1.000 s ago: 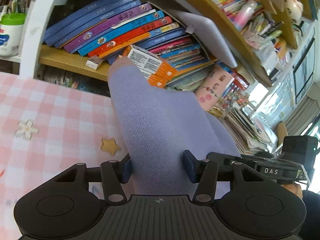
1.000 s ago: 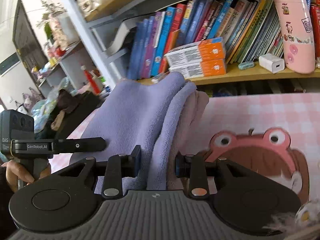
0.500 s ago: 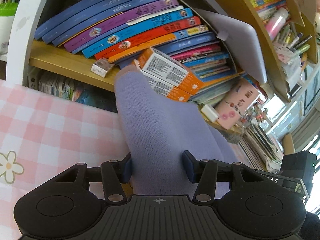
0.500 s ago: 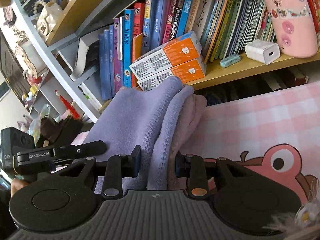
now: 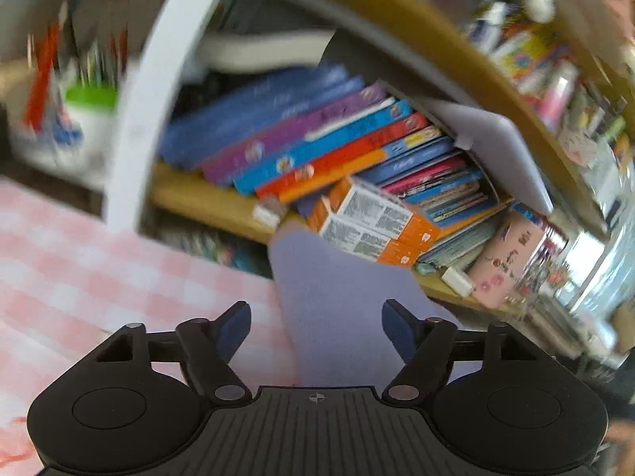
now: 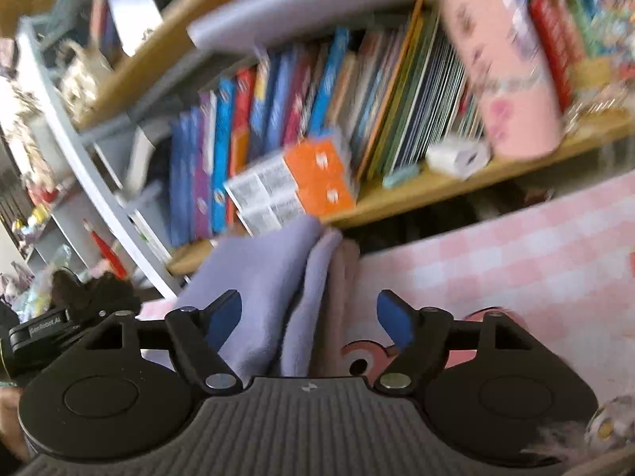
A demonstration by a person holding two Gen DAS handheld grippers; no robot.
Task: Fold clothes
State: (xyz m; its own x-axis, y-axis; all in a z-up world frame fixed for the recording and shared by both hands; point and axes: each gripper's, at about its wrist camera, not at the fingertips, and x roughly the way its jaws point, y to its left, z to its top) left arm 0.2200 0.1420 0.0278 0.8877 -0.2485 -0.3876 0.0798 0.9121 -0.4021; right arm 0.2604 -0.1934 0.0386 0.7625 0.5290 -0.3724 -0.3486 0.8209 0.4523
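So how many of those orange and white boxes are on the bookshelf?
2: the upper orange box lies on the lower orange box, on the wooden shelf before the books. More may be hidden.

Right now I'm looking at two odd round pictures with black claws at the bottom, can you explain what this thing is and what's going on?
Those claws are two hand-held grippers; a person carries one in each hand, and a wide-angle camera on each looks forward along its two fingers. One picture comes from the left gripper, the other from the right gripper. Both views are blurred.

Each faces a folded lavender garment lying on a pink checked tablecloth, in front of a bookshelf crammed with books and two orange boxes. In the right view the folded layers show at the edge.

Both sets of jaws are opening: the cloth sits between the blue pads, but they stand apart from it, so nothing is gripped.
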